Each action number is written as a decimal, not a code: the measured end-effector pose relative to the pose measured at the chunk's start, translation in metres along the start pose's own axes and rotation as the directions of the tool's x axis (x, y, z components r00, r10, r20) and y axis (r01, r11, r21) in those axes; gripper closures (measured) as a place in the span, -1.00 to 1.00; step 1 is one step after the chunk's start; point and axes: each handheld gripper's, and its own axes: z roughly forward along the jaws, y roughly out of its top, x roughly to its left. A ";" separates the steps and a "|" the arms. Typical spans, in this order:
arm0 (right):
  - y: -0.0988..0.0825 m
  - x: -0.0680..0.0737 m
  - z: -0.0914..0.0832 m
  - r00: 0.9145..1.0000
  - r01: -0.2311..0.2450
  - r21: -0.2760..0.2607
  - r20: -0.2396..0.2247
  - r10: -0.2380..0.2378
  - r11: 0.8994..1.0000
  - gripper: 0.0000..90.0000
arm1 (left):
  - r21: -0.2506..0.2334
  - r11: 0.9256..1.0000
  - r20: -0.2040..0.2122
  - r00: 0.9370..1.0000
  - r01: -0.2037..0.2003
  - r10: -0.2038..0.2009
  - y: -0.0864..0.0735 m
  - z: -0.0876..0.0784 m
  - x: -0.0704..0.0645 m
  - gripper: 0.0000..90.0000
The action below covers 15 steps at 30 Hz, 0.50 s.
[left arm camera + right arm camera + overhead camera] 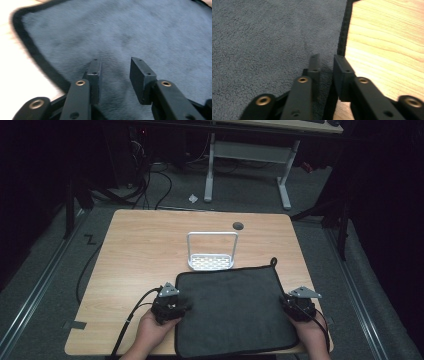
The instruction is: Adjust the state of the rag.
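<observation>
A dark grey cloth (232, 310) with a black bound hem is laid flat on the near half of the wooden table (140, 245), its near edge reaching the table's front edge and a small hanging loop (273, 262) sticking out at its far right corner. It is judged to be light, soft and limp, with a napped pile that should give the pads some grip; it will sag and fold once lifted, so it is best taken by the hem or a corner, a pinch at each side keeping it spread. The left gripper (115, 72) is held over the cloth's left margin, just inside the hem, its jaws moderately parted with nothing between them. The right gripper (327, 67) is set at the cloth's right hem, its jaws narrowly parted and straddling the black edge without closing on it. Just beyond the cloth's far edge, a white wire stand (212, 251) with a perforated base is placed upright.
</observation>
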 end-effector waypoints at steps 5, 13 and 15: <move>0.001 0.001 0.000 0.999 -0.015 -0.045 -0.048 0.012 0.999 0.31 | -0.057 0.998 -0.038 0.998 0.041 -0.044 0.000 -0.012 0.013 0.25; 0.006 0.015 -0.001 0.994 0.018 -0.108 -0.103 -0.029 0.994 0.03 | -0.091 0.995 -0.091 0.994 0.046 -0.054 0.004 -0.016 0.033 0.09; 0.008 0.020 0.000 0.991 0.037 -0.112 -0.121 -0.051 0.993 0.02 | -0.092 0.995 -0.101 0.993 0.047 -0.056 0.006 -0.013 0.038 0.08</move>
